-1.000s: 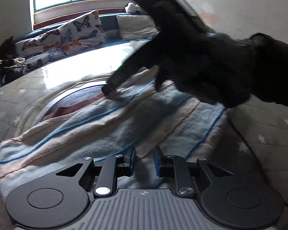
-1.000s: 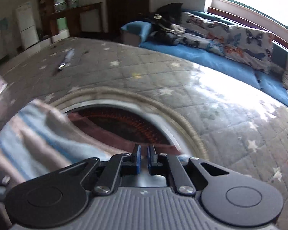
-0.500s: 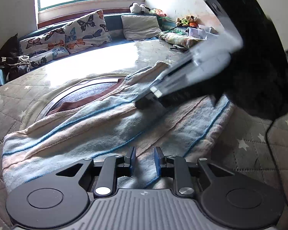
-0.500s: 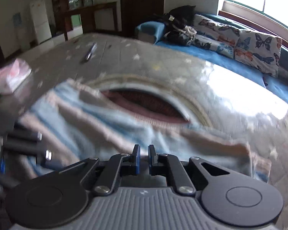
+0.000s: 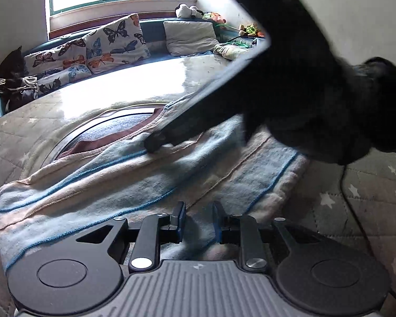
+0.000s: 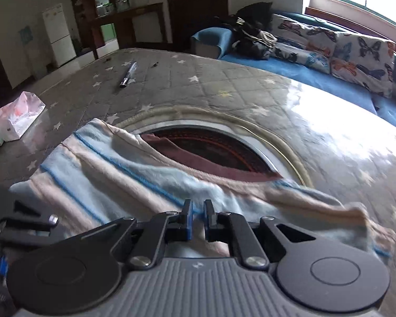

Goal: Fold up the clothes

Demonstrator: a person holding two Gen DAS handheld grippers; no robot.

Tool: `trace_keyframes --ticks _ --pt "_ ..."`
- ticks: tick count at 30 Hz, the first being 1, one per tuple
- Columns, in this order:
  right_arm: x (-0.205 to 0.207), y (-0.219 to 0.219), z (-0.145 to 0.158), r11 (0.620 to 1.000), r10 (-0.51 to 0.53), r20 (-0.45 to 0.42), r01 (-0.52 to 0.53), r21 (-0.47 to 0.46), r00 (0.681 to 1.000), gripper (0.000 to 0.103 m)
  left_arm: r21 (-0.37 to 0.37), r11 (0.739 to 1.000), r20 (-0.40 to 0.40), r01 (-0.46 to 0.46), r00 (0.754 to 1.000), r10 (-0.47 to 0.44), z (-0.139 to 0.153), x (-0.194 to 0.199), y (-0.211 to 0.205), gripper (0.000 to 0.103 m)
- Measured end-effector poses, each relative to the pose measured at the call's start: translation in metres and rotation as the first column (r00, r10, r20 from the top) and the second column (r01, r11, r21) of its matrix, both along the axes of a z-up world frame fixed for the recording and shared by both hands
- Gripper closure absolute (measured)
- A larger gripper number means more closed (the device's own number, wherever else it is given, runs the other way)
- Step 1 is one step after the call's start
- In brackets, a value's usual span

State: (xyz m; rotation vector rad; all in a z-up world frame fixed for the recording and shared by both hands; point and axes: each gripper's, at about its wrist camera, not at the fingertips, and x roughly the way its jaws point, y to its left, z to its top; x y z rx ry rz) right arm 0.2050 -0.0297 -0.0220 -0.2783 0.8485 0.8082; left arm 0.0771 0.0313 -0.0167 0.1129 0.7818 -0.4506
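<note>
A fuzzy garment [image 5: 118, 185] with pale blue and pink stripes lies spread on a quilted, star-printed table cover [image 6: 224, 84]. Its brown collar edge hangs over a round dark inset [image 6: 211, 150]. My left gripper [image 5: 199, 219] rests low over the garment's near edge. Its jaws stand a little apart, with both blue pads bare and the cloth below the gap. My right gripper [image 6: 198, 218] is nearly closed, with fleece in its narrow gap. In the left wrist view the right gripper [image 5: 154, 144] reaches in from the upper right. Its tip sits on bunched cloth just below the collar.
A pen [image 6: 128, 75] and a crumpled plastic packet [image 6: 15, 116] lie on the far left of the cover. A blue bench with butterfly cushions [image 5: 92, 50] runs under the window. A dark gloved hand [image 5: 330, 92] fills the upper right, and a thin cable [image 5: 356, 211] hangs beside it.
The right gripper swung from the collar edge out to the right, then came back to it. Its camera pulled back, so more of the garment shows. The left gripper kept still.
</note>
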Motion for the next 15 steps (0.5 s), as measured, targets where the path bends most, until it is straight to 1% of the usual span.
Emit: trace_keyframes --ticks 3,5,8,10,13,15 --pt "0.010 0.013 -0.005 1.000 -0.011 0.000 0.011 0.001 1.000 0.096 -0.013 1.000 -0.002 0.002 1.000 -0.002 -0.001 0.001 0.002 0.079" --pt "0.017 0.022 -0.008 1.000 -0.028 0.016 0.028 -0.003 0.999 0.097 -0.021 1.000 -0.002 0.000 1.000 0.000 -0.001 0.001 0.003 0.079" --pt "0.026 0.028 -0.004 0.999 -0.054 0.024 0.054 0.003 0.998 0.097 -0.029 1.000 -0.005 -0.006 1.000 0.006 0.000 0.002 0.004 0.078" --pt "0.027 0.026 0.002 0.998 -0.065 0.039 0.065 -0.003 0.997 0.096 -0.032 0.999 -0.006 -0.015 1.000 0.015 0.002 0.001 0.005 0.078" --pt "0.020 0.013 0.012 0.997 -0.075 0.051 0.075 0.001 0.996 0.094 -0.037 0.998 0.021 -0.047 0.999 0.048 0.008 -0.009 0.011 0.075" --pt "0.010 0.002 0.016 0.997 -0.071 0.068 0.071 -0.007 0.995 0.092 -0.053 0.995 0.037 -0.081 0.996 0.083 0.014 -0.009 0.020 0.069"
